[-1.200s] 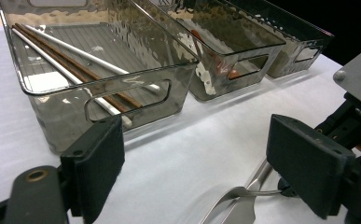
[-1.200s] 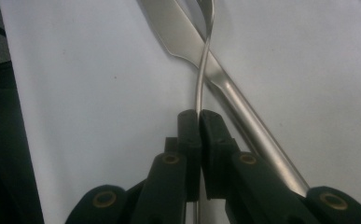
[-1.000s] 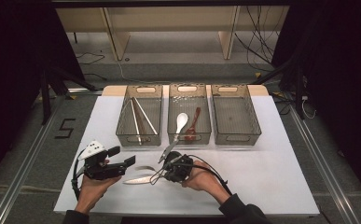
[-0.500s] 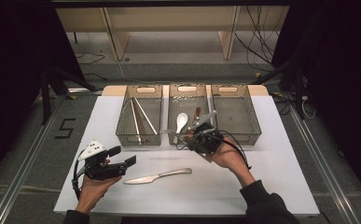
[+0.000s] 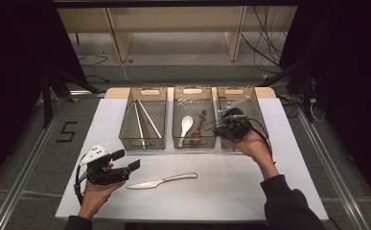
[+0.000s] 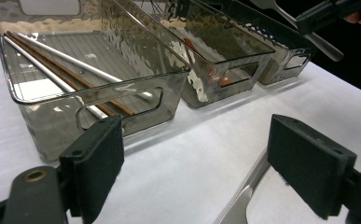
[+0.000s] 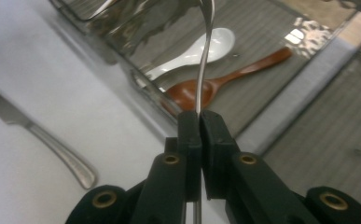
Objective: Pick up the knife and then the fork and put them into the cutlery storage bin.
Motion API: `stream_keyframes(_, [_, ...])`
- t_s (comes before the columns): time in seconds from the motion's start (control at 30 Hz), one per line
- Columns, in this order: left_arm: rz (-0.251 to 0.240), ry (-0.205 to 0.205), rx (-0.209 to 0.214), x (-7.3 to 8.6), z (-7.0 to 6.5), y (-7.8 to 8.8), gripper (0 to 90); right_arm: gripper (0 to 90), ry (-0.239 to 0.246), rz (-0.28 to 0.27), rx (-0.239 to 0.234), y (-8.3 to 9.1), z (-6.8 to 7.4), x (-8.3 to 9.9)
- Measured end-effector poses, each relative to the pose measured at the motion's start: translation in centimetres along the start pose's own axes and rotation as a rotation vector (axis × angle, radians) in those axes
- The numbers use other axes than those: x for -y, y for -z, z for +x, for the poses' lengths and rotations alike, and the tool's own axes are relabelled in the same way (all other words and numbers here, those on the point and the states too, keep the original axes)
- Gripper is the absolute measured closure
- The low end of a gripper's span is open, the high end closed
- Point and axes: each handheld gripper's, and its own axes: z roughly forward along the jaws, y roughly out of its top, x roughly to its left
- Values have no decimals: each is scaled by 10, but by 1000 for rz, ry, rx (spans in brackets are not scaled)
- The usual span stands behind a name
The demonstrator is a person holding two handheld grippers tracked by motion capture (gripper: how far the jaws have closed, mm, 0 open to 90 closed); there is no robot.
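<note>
since a second ago the right hand has carried its load from the near middle of the surface (image 5: 221, 191) up and far-right, and the right gripper (image 5: 224, 125) now hangs over the near end of the right bin (image 5: 257, 115). its jaws are pressed tight on a thin metal utensil (image 7: 205, 56), probably a fork, whose handle (image 6: 308, 35) sticks out past the gripper; its head is hard to make out from above. that long axis runs roughly along the bin's length, so lowering it straight in looks like the move ahead. the middle bin (image 5: 178, 139), just left of the gripper, holds a white spoon (image 5: 186, 125) and a wooden spoon (image 5: 197, 130); the left bin (image 5: 125, 136) holds chopsticks (image 5: 142, 120). a knife (image 5: 161, 180) lies on the near surface, blade pointing left toward the left gripper (image 5: 128, 170), which waits spread wide and empty, the nearer hand for it.
</note>
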Motion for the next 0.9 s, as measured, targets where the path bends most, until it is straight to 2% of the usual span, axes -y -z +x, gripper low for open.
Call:
stream_keyframes(0.4, [-10,-2,1,0,0,0,185,880,-97,-24,82,16,-44,-2])
stream_keyframes(0.9, [-12,-2,1,0,0,1,184,880,-220,9,162,11,-85,2])
